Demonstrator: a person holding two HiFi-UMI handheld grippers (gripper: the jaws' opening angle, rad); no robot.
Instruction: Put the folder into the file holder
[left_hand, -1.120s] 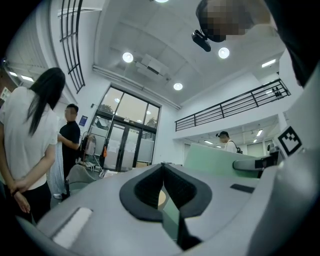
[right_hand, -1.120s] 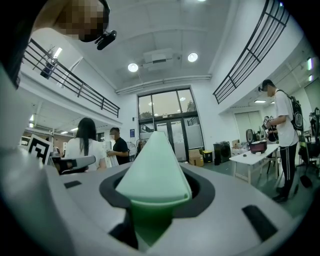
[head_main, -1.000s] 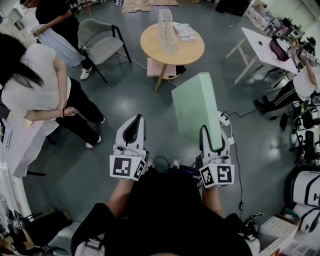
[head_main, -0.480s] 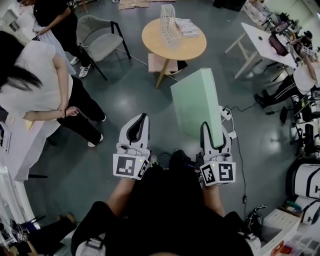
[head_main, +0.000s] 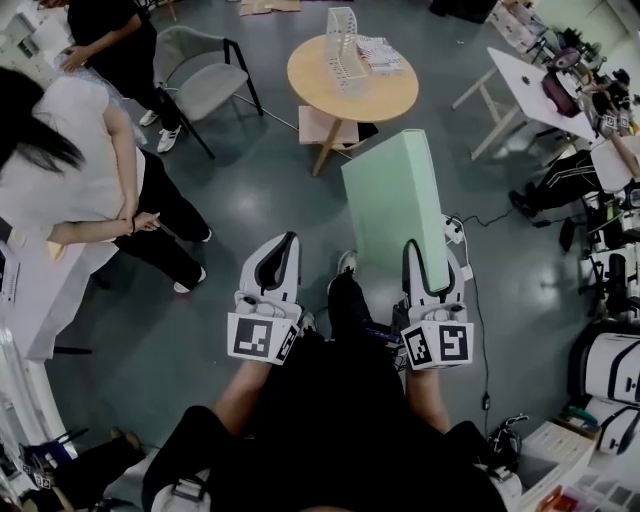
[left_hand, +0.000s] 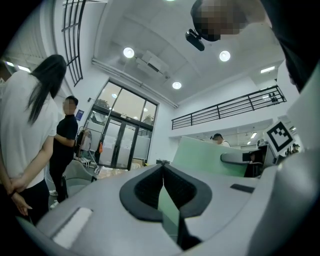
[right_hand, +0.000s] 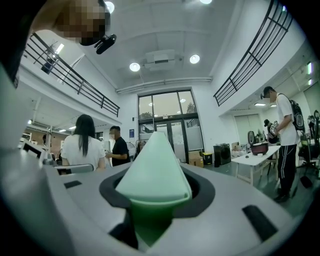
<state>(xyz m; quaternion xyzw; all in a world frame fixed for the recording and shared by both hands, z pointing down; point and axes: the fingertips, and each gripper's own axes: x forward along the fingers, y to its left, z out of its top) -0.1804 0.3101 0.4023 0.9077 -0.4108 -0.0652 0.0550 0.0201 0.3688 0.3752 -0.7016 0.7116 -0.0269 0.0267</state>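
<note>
The folder (head_main: 393, 205), pale green and thick, is held up over the grey floor in the head view. Its lower corner sits in the right gripper (head_main: 425, 258), and it leans up and away toward the round wooden table (head_main: 385, 95). It is well apart from the white wire file holder (head_main: 343, 42), which stands upright on that table beside a stack of printed papers (head_main: 383, 55). The left gripper (head_main: 280, 248) is level beside the right one and carries nothing. A grey chair (head_main: 198, 82) stands left of the table, and two people (head_main: 90, 170) stand at the left edge. A white table (head_main: 528, 85) is at the upper right.

In the left gripper view, the two dark pads meet at their tips with nothing between them. The green folder (left_hand: 207, 157) shows past them to the right. A person in white (left_hand: 22, 130) and another in black stand at the left, before glass doors.

In the right gripper view, the jaws are clamped on the folder (right_hand: 152, 170), whose edge rises to a point straight ahead. A person stands by a white table (right_hand: 252, 159) on the right.
</note>
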